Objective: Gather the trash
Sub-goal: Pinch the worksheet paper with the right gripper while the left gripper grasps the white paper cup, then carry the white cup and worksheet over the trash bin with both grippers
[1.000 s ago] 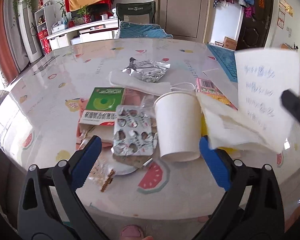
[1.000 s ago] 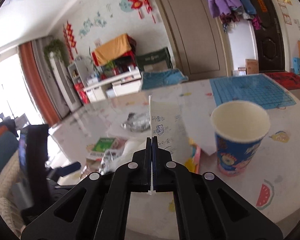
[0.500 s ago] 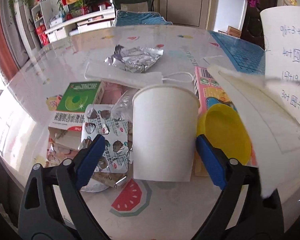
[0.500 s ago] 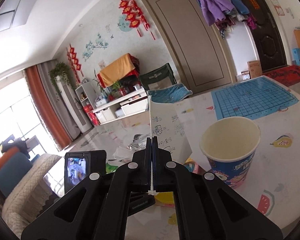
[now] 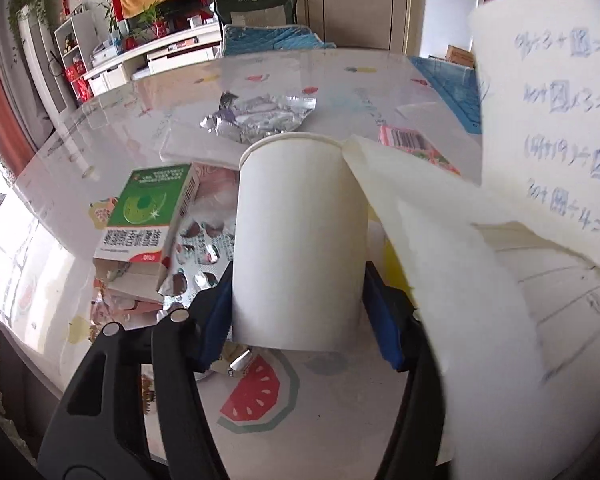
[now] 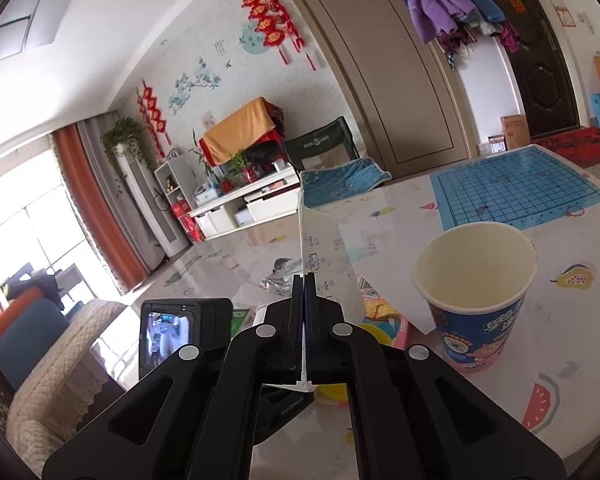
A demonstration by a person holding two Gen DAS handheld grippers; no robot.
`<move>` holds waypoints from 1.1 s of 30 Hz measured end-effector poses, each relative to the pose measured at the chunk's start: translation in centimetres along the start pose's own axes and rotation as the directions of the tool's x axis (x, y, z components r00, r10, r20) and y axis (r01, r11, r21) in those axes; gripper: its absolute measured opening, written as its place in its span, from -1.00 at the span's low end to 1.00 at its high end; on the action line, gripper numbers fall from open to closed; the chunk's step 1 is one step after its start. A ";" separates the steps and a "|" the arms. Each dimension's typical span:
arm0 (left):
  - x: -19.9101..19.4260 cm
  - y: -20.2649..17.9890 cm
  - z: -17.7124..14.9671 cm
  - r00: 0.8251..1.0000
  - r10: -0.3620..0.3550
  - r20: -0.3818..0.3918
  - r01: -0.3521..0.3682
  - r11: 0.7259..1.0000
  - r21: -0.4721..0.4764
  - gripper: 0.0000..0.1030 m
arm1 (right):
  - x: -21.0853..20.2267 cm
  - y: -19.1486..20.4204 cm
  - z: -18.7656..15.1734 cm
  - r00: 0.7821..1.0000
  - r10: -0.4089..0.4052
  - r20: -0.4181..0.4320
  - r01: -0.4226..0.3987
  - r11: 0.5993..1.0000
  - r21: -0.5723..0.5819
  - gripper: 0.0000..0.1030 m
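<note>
Left tongs [image 5: 300,304] astride white cup [image 5: 300,240]; right tongs [image 6: 304,320] pinching paper sheet [image 6: 320,256].

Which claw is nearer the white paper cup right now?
Left. The left claw has the white paper cup between its blue pads; the right claw is off to the side, pinching a sheet of maths homework.

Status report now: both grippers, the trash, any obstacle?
Left gripper closed around white paper cup. Right gripper shut on handwritten white paper sheet. Sheet hangs against cup rim; green medicine box beside it.
</note>
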State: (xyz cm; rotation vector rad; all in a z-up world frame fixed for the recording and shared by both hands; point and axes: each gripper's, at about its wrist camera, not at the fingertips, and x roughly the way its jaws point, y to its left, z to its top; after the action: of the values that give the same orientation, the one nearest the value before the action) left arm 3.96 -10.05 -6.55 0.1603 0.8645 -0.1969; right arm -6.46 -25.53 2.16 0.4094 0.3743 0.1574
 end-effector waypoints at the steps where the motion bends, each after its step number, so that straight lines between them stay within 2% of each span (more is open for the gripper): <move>1: -0.7 0.1 0.1 1.000 -0.005 0.020 0.005 1.000 0.005 0.11 | -0.1 0.1 0.0 1.000 0.002 0.003 -0.002 1.000 -0.001 -0.97; 4: -2.4 0.4 0.6 0.998 0.004 0.068 -0.005 1.000 0.015 0.11 | -0.5 0.2 0.1 1.000 0.009 0.027 -0.009 1.000 -0.006 -0.97; 10: -4.8 2.3 1.7 0.993 0.033 0.114 -0.032 0.999 -0.012 0.11 | -0.5 0.5 -0.2 0.999 0.019 0.037 -0.019 1.000 -0.003 -0.97; 20: -9.6 5.8 2.5 0.974 0.089 0.206 -0.082 0.996 -0.039 0.11 | -0.9 3.1 -0.4 0.995 0.068 0.068 -0.062 0.995 -0.076 -0.98; 29: -12.9 10.4 1.8 0.962 0.138 0.235 -0.121 0.989 -0.084 0.11 | -1.5 5.2 -1.2 0.992 0.092 0.088 -0.080 0.988 -0.130 -0.98; 33: -14.9 12.4 0.8 0.958 0.156 0.240 -0.132 0.985 -0.114 0.11 | -1.9 7.0 -1.3 0.986 0.138 0.092 -0.121 0.978 -0.171 -0.98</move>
State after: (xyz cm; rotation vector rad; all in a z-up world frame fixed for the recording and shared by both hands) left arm -1.98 3.44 6.12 0.1047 0.6086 -0.0361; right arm -9.23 -19.12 4.60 0.2770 0.2304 0.2913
